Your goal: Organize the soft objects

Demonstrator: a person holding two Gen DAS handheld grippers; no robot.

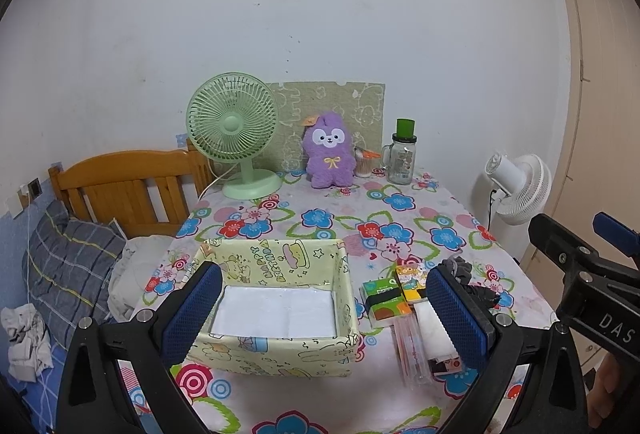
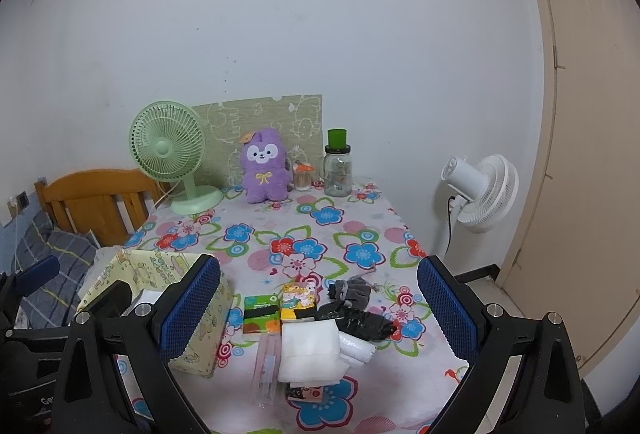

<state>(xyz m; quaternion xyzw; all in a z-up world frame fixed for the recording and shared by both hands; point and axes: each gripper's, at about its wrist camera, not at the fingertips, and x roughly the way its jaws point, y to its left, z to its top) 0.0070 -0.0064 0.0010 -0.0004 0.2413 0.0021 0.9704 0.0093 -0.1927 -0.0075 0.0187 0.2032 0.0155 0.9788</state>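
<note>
A pale yellow-green fabric box (image 1: 280, 356) with a white bottom stands open on the floral table; it also shows in the right wrist view (image 2: 200, 338). To its right lies a pile of soft items: a green tissue pack (image 2: 261, 318), a yellow tissue pack (image 2: 298, 302), a white folded pad (image 2: 310, 354), a black plastic bag (image 2: 356, 322), a grey pouch (image 2: 352, 290) and a clear pink packet (image 2: 266, 366). My left gripper (image 1: 320, 314) is open and empty above the box. My right gripper (image 2: 318, 314) is open and empty above the pile.
A green desk fan (image 1: 236, 129), a purple plush (image 1: 330, 153), a glass jar with green lid (image 1: 402, 157) and a small cup (image 1: 364, 163) stand at the table's far edge by the wall. A bed with wooden headboard (image 1: 128, 189) lies left. A white floor fan (image 2: 484, 189) stands right.
</note>
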